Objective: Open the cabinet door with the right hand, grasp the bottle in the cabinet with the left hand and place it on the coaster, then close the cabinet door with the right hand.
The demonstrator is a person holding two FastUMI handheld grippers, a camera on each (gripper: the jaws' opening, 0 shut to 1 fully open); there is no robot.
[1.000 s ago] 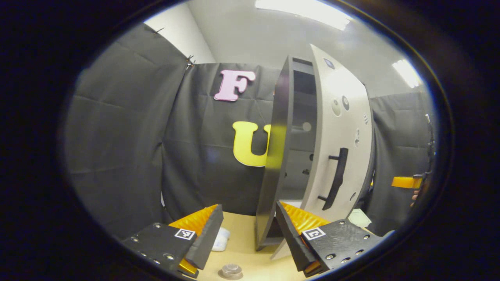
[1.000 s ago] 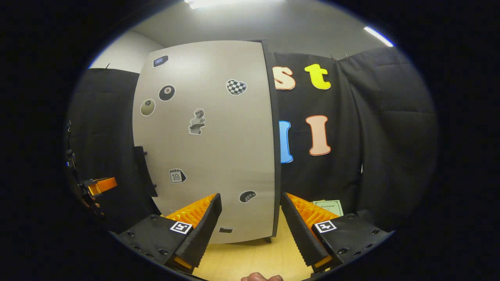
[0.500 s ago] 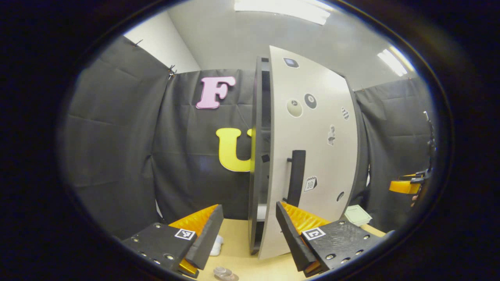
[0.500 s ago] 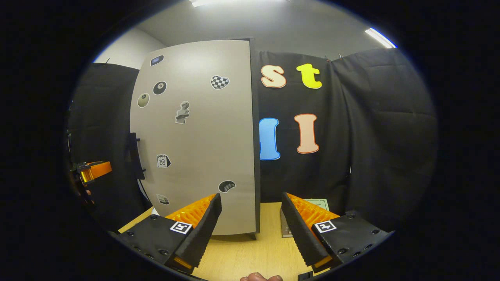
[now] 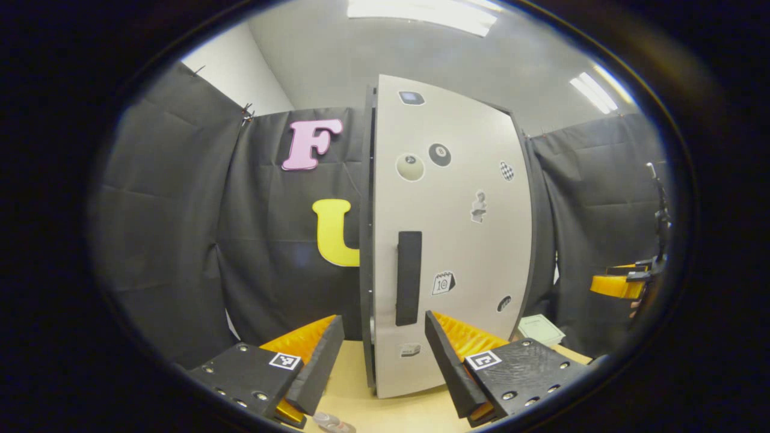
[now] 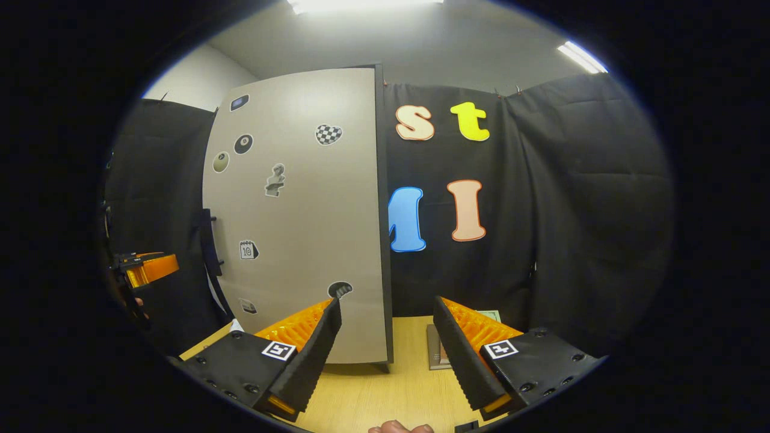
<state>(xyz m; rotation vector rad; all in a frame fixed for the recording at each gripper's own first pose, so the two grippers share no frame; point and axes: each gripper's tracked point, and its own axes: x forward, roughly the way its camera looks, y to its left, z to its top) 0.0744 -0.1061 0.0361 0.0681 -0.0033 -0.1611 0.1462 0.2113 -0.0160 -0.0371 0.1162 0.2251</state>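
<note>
The cabinet's beige door lies against the dark frame, with only a thin slit along its left edge. Its black handle stands upright, just beyond my left gripper, which is open and holds nothing. The clear top of the bottle peeks in at the bottom edge, below the left finger. In the right gripper view the same door is seen at an angle, with the handle on its far left edge. My right gripper is open and empty, a short way in front of the door's right edge.
The wooden table carries the cabinet. A small grey block with a green card sits to the cabinet's right, and the card also shows from the left. Black cloth walls close in all round. A fingertip shows at the bottom.
The door has swung from wide open to flat against the cabinet. My right gripper has drawn back from it. The bottle top has slid lower and further left in the left gripper view.
</note>
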